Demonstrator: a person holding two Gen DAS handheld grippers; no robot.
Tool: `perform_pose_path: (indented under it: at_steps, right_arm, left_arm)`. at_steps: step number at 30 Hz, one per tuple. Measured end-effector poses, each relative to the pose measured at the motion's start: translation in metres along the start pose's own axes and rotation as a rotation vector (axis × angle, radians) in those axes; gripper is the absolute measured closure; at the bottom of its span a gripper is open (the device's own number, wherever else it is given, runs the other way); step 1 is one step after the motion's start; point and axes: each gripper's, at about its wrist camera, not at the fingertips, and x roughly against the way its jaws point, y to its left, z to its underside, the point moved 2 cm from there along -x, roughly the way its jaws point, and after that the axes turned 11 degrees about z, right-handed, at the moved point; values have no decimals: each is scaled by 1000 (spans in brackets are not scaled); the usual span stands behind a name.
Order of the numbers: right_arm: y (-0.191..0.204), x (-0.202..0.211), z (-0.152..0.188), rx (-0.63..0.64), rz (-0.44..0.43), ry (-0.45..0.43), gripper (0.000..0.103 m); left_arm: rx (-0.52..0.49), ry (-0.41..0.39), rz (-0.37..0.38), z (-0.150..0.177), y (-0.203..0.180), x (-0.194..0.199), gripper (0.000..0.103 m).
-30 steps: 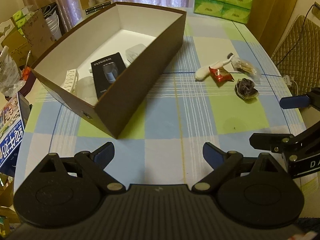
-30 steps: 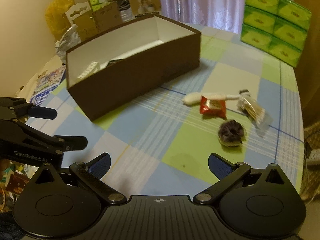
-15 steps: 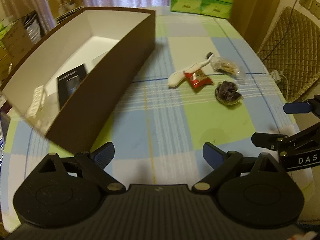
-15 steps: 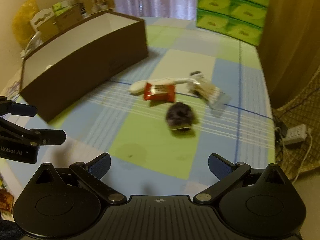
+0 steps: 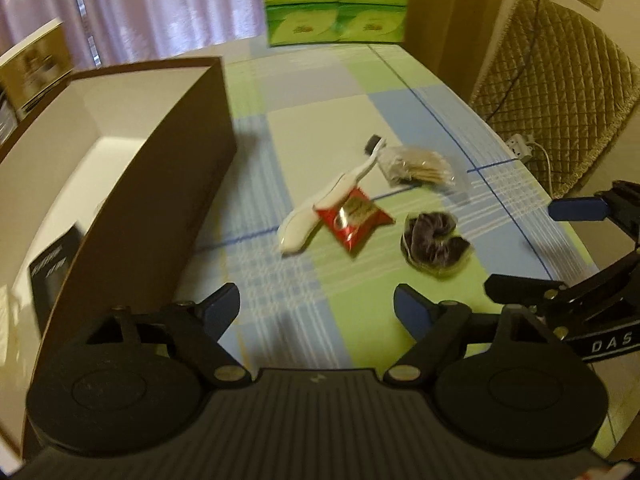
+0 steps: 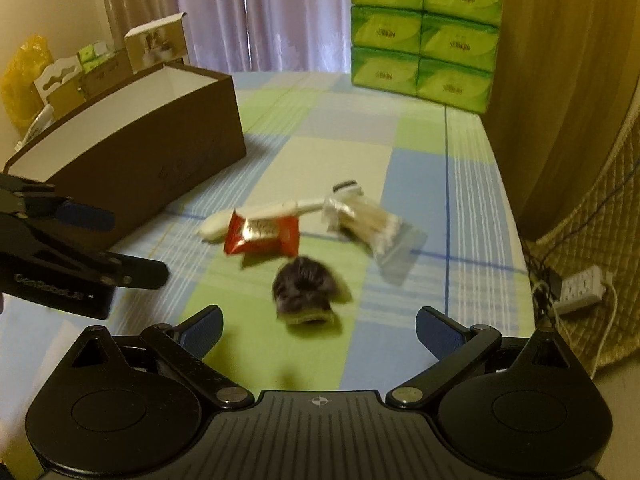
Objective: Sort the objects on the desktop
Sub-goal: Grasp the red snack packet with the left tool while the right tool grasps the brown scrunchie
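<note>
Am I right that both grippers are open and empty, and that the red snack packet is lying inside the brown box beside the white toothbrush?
Not quite. The red snack packet is not inside the brown box; it lies out on the checked tablecloth, overlapping the white toothbrush, as the left wrist view shows. The rest holds: the left gripper and right gripper are both open and empty.

A checked cloth (image 6: 416, 184) covers the bench, matt and smooth. The brown box (image 6: 132, 168) looks like matt cardboard, white inside. The red snack packet (image 5: 352, 222) is glossy foil; the clear bag (image 6: 368, 220) is shiny plastic. The white brush (image 5: 320, 208) looks like smooth plastic.
</note>
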Motion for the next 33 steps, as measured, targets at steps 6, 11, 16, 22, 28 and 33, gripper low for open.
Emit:
perform_pose_path:
  at_steps: [6, 11, 16, 22, 28, 33]
  right_arm:
    - [8, -29, -5, 38, -8, 19, 33]
    - [13, -49, -2, 52, -30, 54, 53]
    - [8, -59, 4, 42, -26, 92, 76]
    - [-14, -54, 8, -20, 3, 141, 80]
    - [-42, -47, 14, -105, 84, 187, 80]
    - [-56, -43, 17, -150, 122, 198, 80]
  left_arm:
    - [-80, 9, 21, -18, 3, -24, 29]
    - [-117, 18, 28, -26, 7, -39, 30]
    - [-137, 35, 59, -30, 10, -51, 33]
    - [-185, 35, 103, -40, 7, -65, 42]
    - [-269, 57, 138, -49, -4, -84, 52]
    - [-283, 96, 152, -51, -9, -100, 70]
